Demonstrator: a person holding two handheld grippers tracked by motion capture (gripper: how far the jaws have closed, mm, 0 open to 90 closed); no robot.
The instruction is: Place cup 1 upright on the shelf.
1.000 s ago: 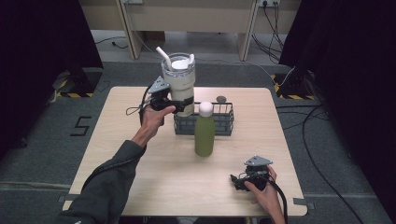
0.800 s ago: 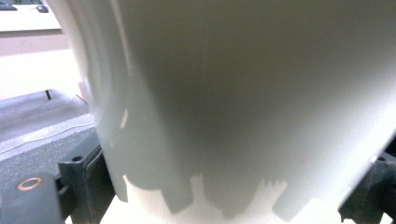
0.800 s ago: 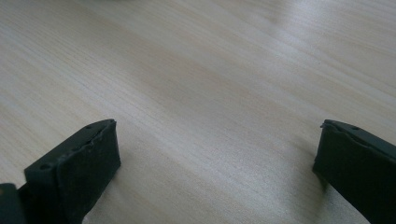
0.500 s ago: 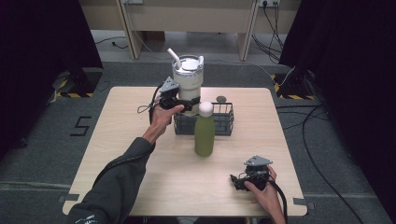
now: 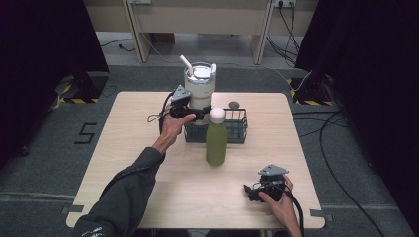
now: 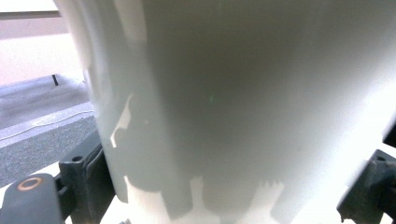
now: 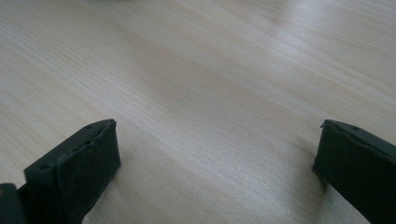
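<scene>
A big white tumbler point(image 5: 200, 91) with a straw and clear lid is held upright in my left gripper point(image 5: 199, 113), which is shut on its lower body. It hangs at the left end of a black wire basket point(image 5: 238, 127); whether its base is inside I cannot tell. In the left gripper view the tumbler's wall point(image 6: 243, 93) fills the space between the two jaws of the left gripper point(image 6: 233, 186). A green bottle point(image 5: 216, 143) with a white cap stands just in front of the basket. My right gripper point(image 5: 249, 191) rests open on the table near the front right, with bare wood between the jaws of the right gripper point(image 7: 215, 158).
The light wooden table point(image 5: 197, 197) has open surface at left and front centre. A small dark round thing point(image 5: 233, 104) lies behind the basket. Cables and table legs lie on the grey floor beyond the far edge.
My left gripper has carried the tumbler to the right, up to the basket's left end, and then slightly down. The right gripper has stayed put.
</scene>
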